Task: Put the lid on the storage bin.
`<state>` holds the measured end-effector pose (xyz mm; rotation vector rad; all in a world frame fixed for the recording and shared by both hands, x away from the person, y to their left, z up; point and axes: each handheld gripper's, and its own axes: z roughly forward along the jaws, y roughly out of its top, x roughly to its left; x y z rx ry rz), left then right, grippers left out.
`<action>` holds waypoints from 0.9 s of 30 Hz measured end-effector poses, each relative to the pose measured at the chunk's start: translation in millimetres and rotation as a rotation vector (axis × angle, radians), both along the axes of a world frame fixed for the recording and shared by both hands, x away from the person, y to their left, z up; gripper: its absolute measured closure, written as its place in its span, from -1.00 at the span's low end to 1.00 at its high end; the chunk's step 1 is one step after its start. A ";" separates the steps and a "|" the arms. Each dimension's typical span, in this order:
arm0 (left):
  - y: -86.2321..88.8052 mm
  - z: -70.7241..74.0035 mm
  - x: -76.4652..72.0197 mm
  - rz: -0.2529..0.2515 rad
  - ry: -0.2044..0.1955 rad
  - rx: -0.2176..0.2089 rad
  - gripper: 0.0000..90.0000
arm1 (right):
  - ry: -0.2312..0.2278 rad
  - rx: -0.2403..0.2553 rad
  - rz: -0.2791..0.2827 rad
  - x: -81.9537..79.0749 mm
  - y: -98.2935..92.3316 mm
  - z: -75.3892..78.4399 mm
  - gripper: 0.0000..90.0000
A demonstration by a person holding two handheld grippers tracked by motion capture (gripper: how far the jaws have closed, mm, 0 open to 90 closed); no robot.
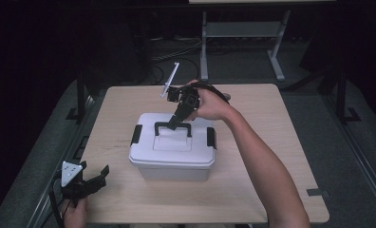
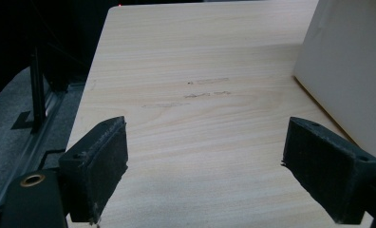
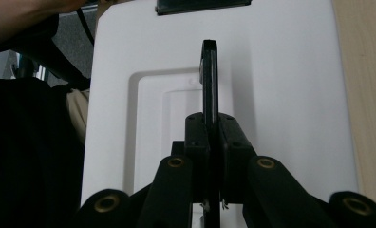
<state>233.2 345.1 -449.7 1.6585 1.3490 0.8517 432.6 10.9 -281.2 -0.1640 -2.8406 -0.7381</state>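
Observation:
A white plastic box [image 1: 172, 152] with a lid, black side latches and a black carry handle [image 1: 173, 127] stands in the middle of the wooden table [image 1: 271, 156]. My right gripper [image 1: 175, 121] reaches down from the far side and is shut on the handle, which stands upright above the lid. In the right gripper view the jaws pinch the thin black handle [image 3: 209, 76] edge-on over the white lid [image 3: 281, 95]. My left gripper [image 1: 93, 179] rests near the table's front left corner, open and empty; in its own view its pads [image 2: 100, 161] stand wide apart over bare wood.
The box's white side [image 2: 347, 71] stands to the right of the left gripper. A grey metal stand [image 1: 243, 33] is on the floor beyond the table. A black latch [image 3: 202, 5] sits at the lid's far edge.

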 end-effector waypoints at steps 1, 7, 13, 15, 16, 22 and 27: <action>0.0 0.0 0.2 0.001 0.001 -0.001 -0.69 | 0.000 -0.002 -0.002 0.1 0.0 -0.9 0.87; 0.4 0.0 0.0 0.002 0.000 -0.003 -0.69 | 0.021 0.006 -0.010 0.7 -0.1 -4.9 0.84; -1.1 0.4 -0.2 0.000 -0.002 0.000 -0.69 | 0.006 0.041 -0.039 -0.4 -6.7 1.2 0.61; -1.7 0.4 -0.2 -0.002 0.000 0.000 -0.69 | 0.000 0.042 -0.039 -1.6 -9.0 2.1 0.58; -1.9 0.4 -0.2 -0.002 -0.001 0.001 -0.69 | 0.000 0.040 -0.045 -2.4 -10.3 2.4 0.57; -2.6 0.5 0.0 -0.004 -0.001 0.000 -0.69 | -0.006 0.048 -0.061 -3.8 -18.5 3.7 0.51; -2.4 0.7 0.3 -0.003 -0.001 0.000 -0.69 | -0.013 0.052 -0.072 -4.3 -23.0 5.6 0.46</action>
